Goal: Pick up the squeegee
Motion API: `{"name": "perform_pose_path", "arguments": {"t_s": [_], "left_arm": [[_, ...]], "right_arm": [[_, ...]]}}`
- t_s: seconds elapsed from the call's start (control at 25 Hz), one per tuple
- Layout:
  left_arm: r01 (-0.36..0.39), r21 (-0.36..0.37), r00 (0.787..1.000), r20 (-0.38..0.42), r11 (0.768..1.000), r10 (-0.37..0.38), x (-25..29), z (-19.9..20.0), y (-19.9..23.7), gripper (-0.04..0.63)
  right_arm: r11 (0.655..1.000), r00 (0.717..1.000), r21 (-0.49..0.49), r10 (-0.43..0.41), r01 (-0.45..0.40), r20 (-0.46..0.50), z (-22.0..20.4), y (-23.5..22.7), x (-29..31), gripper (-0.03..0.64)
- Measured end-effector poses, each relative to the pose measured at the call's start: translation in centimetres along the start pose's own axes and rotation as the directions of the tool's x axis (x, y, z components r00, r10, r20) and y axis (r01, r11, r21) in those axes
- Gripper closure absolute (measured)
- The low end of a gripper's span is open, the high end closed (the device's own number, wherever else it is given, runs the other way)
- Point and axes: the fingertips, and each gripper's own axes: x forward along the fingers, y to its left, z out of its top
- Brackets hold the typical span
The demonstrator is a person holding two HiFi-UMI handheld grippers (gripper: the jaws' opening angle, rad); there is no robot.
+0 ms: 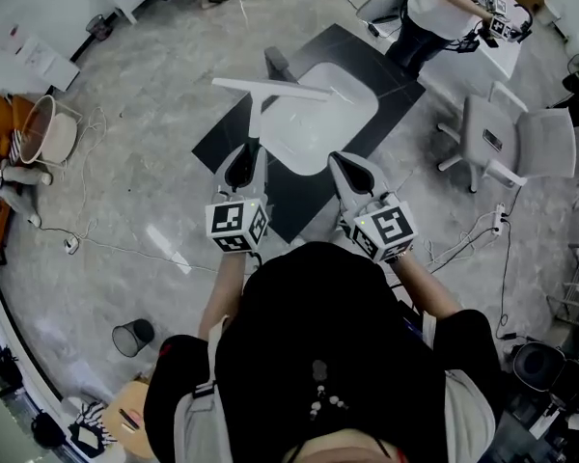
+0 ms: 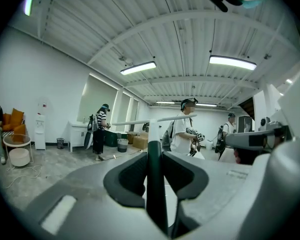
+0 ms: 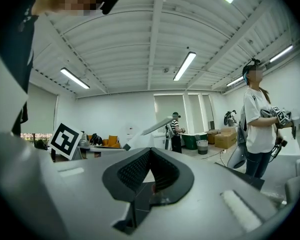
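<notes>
Left gripper (image 1: 248, 162): jaws set narrow and clamped on the squeegee's handle. In the left gripper view I see the dark grip running straight up between the two pads.

Squeegee (image 1: 270, 89): held in the left gripper and, by my reading, off every surface. The handle points to the far side, with the white blade crosswise at its far end. From the head view it hangs over the left edge of the white table (image 1: 328, 128).

Right gripper (image 1: 343, 162): jaws together with nothing between them. It sits just right of the left gripper, apart from the handle, over the near edge of the table.

Done: I judge the pick-up itself made. The grip is on the handle, and the left gripper view shows the blade against the room beyond, not against a tabletop.

Left: little that I can see. The hold needs keeping steady, and the right gripper has no part in it so far.

Hidden: the near end of the handle is lost behind the left gripper's body in every view, so I cannot tell how much of it is gripped.

Hard to make out: the blade's rubber edge is too small to read. In the right gripper view only one slanted end of the blade shows.

Cut off: the operator's head and shoulders cover the near floor in the head view.
</notes>
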Motion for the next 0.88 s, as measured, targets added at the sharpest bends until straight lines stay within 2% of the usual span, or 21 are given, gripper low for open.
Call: {"name": "perform_pose_path", "arguments": {"t_s": [0.36, 0.88], "left_arm": [[-0.005, 0.040, 0.999, 0.054, 0.999, 0.003, -0.5, 2.4, 0.2, 0.489], [-0.045, 0.034, 0.995, 0.092, 0.998, 0.042, -1.2, 3.2, 1.6, 0.489]], "right_arm": [[1.000, 1.000, -0.009, 0.013, -0.012, 0.029, 1.0, 0.4, 0.5, 0.615], [0.998, 0.997, -0.007, 0.067, -0.067, 0.037, 1.7, 1.5, 2.3, 0.615]]}}
